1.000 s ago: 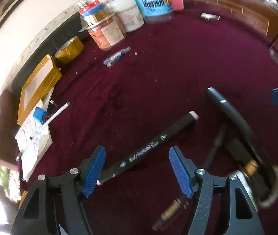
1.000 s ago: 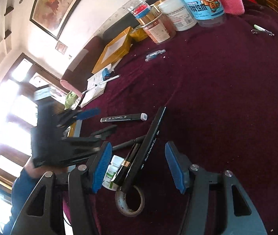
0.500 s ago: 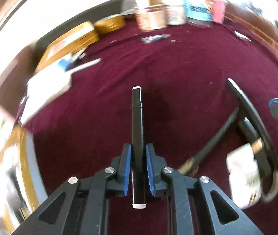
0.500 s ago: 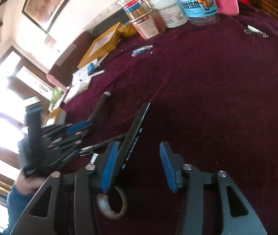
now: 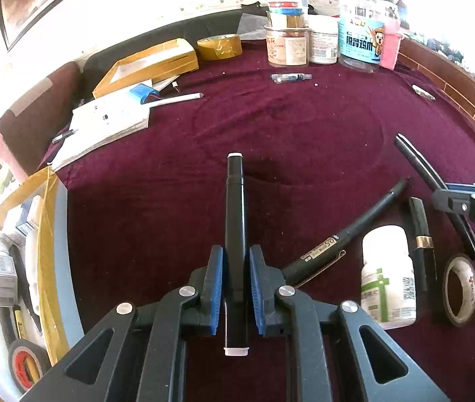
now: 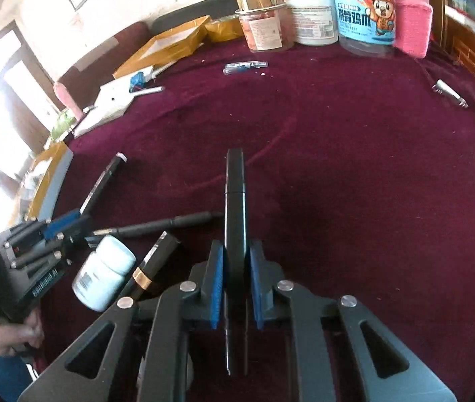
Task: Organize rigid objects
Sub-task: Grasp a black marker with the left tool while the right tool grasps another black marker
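Showing only in the left view, tape ring (image 5: 461, 290) lies beside bottle (image 5: 388, 281).

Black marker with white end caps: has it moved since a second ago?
Yes. The black marker has left the cloth, now clamped in the left gripper and pointing toward the jars.

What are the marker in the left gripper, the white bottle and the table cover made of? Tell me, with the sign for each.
Marker in the left gripper: likely glossy black plastic; it shows a bright glare streak.
White bottle: probably matte plastic with a printed paper label.
Table cover: maroon fabric, seemingly velvety; it creases and shows swirl marks.
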`<state>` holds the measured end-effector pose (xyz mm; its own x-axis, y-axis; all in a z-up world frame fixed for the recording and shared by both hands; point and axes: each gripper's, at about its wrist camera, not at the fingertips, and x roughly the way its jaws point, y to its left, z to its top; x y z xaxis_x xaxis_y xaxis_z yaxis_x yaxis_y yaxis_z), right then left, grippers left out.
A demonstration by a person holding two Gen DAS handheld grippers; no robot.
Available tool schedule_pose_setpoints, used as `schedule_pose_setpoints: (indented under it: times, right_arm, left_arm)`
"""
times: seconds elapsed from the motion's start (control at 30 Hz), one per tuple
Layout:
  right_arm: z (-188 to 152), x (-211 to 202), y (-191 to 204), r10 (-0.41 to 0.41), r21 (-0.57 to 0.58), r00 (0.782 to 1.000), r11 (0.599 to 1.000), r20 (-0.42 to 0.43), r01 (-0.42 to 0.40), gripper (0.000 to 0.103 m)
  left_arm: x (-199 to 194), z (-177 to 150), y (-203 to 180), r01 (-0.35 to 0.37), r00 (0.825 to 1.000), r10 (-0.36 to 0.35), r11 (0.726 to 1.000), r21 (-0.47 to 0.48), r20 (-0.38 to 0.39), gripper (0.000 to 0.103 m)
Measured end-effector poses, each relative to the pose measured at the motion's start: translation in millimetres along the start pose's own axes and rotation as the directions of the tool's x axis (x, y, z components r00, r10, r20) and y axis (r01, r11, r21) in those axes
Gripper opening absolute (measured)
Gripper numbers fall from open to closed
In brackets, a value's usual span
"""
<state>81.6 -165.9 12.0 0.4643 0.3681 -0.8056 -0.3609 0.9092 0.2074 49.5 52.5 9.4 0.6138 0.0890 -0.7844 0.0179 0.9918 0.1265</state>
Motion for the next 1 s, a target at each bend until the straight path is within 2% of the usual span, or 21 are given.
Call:
schedule_pose_setpoints:
  times: [0.27,0.43,0.67,1.0]
  right_arm:
    - [-3.0,-2.5,-0.2,-0.025,-0.020,1.000,0.999,0.018,0.026,0.014]
    - [-4.3,-3.4,0.1,-0.024,-0.018,0.999,1.000,0.033,0.024,0.014]
    - [-2.9,-13.7,-1.2,0.017,0.000,0.997,1.000,0.075,-0.017,0.014]
    - [-0.9,-27.7,0.1,0.054,0.013,0.990,0.998,0.128,-0.056,0.014]
  left_arm:
    - [2.3,1.9,9.7,0.048,0.999,-0.049,0.995,-0.083,-0.007,0.016]
    - [-0.5,-2.5,3.1,0.008,1.000,-0.006,0.996,-0.086,0.021,0.015]
    - [-10.9,-13.9,20.2,0.097,0.995,-0.092,0.973,-0.209,0.035,0.014]
    - [-45.8,-17.7,22.1,0.139,0.986,-0.112,0.961,-0.237,0.124,0.014]
